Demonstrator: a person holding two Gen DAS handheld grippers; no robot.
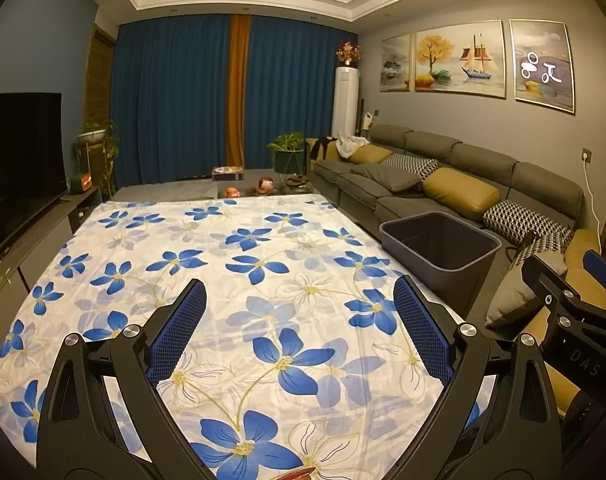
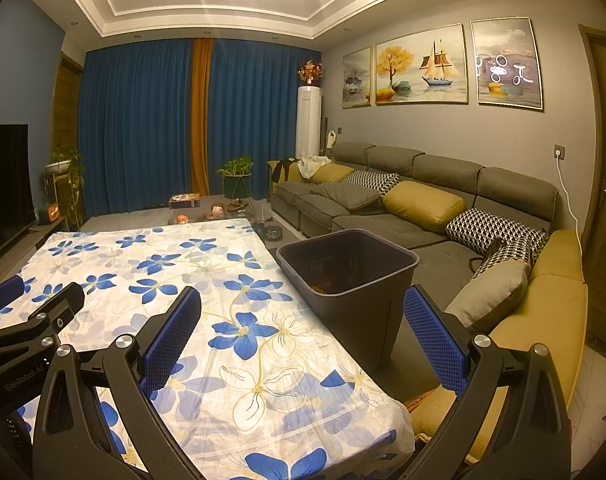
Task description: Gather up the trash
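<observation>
Both claws, left and right, gape wide and empty; bin stands just ahead of the right.

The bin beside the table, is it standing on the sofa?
No. In the right wrist view the bin stands on the floor between the table and the sofa.

One bin, two grippers

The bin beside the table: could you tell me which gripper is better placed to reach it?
Right. The bin stands just ahead of the open right gripper; from the left gripper it sits farther off to the side.
</observation>
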